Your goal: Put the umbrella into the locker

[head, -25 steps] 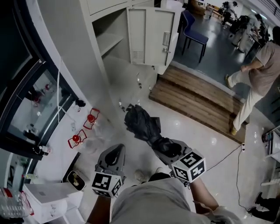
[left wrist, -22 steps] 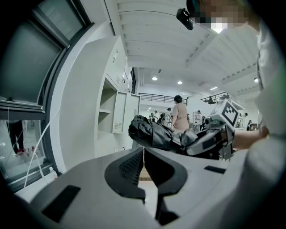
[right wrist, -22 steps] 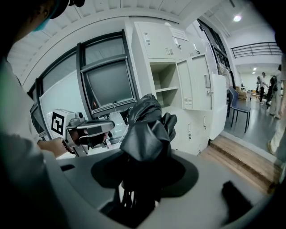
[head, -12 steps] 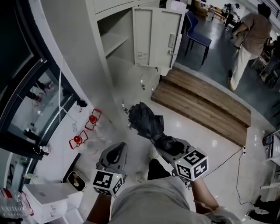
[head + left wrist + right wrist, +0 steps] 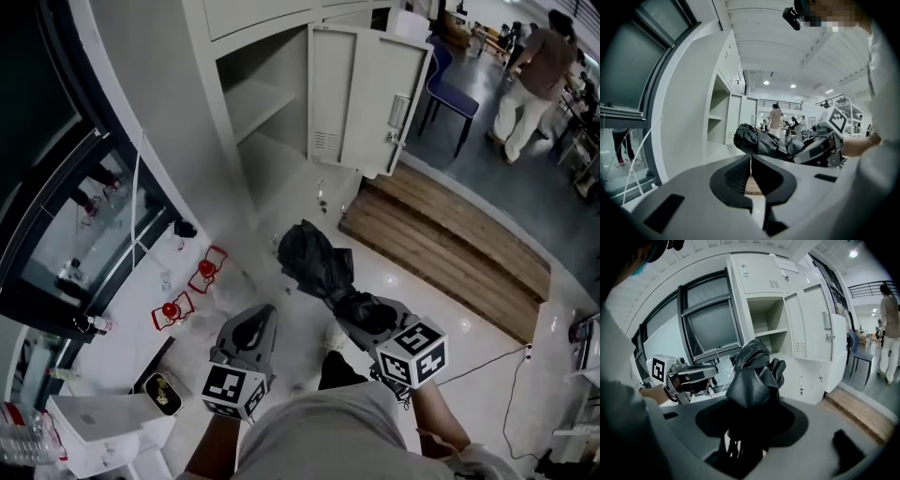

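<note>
the open locker [image 5: 264,96] looks nearer than a second ago, so the carry is closing in. the right gripper [image 5: 357,308] has its jaws clamped wide on the folded black umbrella [image 5: 314,265], held short of the locker. the left gripper [image 5: 251,330] has its jaws pressed together, empty. the jaws hide the umbrella's handle.

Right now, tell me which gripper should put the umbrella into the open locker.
Right. The right gripper holds the folded umbrella, aimed toward the open locker; the left gripper is shut and empty.
</note>
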Available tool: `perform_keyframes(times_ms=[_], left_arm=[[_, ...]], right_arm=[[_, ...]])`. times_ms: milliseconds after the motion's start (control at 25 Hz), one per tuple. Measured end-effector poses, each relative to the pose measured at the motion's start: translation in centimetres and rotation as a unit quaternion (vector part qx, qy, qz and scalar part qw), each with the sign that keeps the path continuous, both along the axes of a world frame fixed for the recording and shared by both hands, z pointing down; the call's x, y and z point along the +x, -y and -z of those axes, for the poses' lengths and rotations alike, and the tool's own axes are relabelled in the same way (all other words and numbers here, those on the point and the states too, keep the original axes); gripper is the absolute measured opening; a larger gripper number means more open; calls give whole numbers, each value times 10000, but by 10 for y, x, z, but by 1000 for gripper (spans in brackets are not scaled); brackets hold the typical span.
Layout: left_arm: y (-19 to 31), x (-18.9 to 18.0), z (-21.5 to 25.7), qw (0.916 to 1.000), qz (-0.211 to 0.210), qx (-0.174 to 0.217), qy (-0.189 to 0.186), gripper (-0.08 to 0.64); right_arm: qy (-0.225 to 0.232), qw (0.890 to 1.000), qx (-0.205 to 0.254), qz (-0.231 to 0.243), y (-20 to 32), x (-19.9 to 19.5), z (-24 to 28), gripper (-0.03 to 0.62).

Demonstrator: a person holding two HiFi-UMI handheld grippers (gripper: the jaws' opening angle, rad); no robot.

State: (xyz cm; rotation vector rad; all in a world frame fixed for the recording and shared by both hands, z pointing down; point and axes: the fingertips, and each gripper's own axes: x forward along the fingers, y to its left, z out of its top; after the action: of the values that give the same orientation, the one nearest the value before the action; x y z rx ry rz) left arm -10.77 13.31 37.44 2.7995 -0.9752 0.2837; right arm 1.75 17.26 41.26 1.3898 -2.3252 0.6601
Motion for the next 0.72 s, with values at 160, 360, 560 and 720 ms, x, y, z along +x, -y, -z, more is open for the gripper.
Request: perform_keyframes(times_ms=[160,360,560,720], left_arm=[[36,12,4,9999,98,-10,-57,22],[72,27,5,9998,186,-40,-57,23],[100,42,7,9995,285,-54,-86,23],[115,52,9,9994,324,-42,-63,23]], right_arm=[[35,9999,48,107,38,11,8,212],[55,9998,13,198,76,25,11,212],[98,9996,-9,279,106,41,12,213],[109,9993,-47,345,121,49,12,213]])
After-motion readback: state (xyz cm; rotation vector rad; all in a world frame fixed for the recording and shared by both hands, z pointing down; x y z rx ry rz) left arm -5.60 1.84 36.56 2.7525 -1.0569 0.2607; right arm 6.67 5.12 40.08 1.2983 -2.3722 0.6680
